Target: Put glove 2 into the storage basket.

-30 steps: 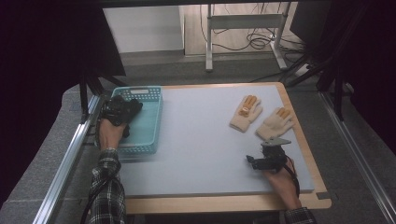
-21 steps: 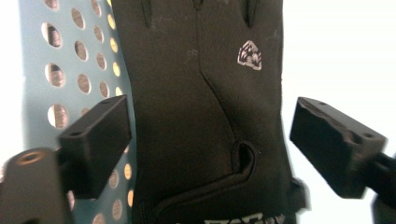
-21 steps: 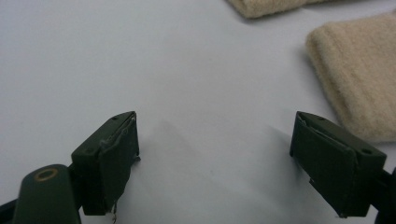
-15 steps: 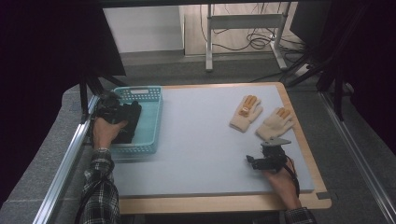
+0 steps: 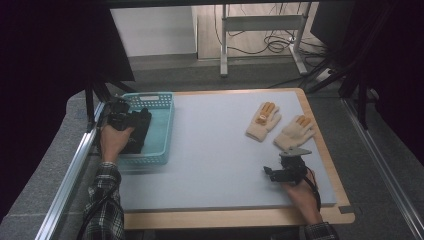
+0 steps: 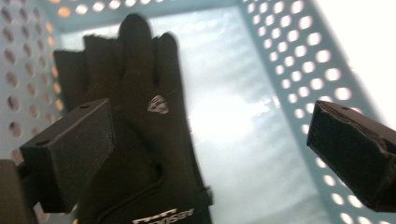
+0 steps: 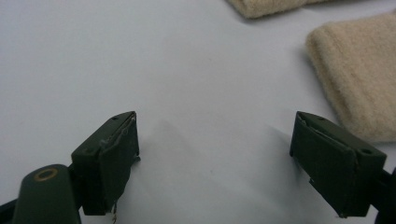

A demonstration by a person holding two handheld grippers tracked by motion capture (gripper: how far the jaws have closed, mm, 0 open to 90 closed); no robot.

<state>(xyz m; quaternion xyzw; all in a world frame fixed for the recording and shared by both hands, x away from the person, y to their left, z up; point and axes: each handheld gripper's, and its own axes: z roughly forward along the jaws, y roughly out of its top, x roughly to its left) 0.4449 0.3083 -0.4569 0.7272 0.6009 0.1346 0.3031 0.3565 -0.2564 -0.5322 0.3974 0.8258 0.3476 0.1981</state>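
A black glove (image 6: pixel 140 121) lies flat on the floor of the teal perforated basket (image 5: pixel 167 125), fingers pointing away from me. My left gripper (image 6: pixel 210 135) hovers just above it. Its jaws have just been opening and stand wide apart, pressing on nothing. In the high view the left gripper (image 5: pixel 127 120) is over the basket's left half, above the black glove (image 5: pixel 139 139). My right gripper (image 5: pixel 280 174) rests open near the mat's front right with nothing between its fingers. Two beige knit gloves (image 5: pixel 262 121) (image 5: pixel 295 131) lie just beyond it, and one beige glove (image 7: pixel 359 79) shows right of the right jaw.
A pale grey mat (image 5: pixel 220 155) covers the wooden table (image 5: pixel 235 217). The basket stands at its left edge beside a metal rail (image 5: pixel 70 175). Dark frame legs (image 5: pixel 90 105) rise behind the basket, and a desk frame with cables (image 5: pixel 260 35) stands beyond the table.
The left gripper's jaws opened and let go of the black glove, which now lies in the basket. The left hand lifted slightly. The right hand stayed still.
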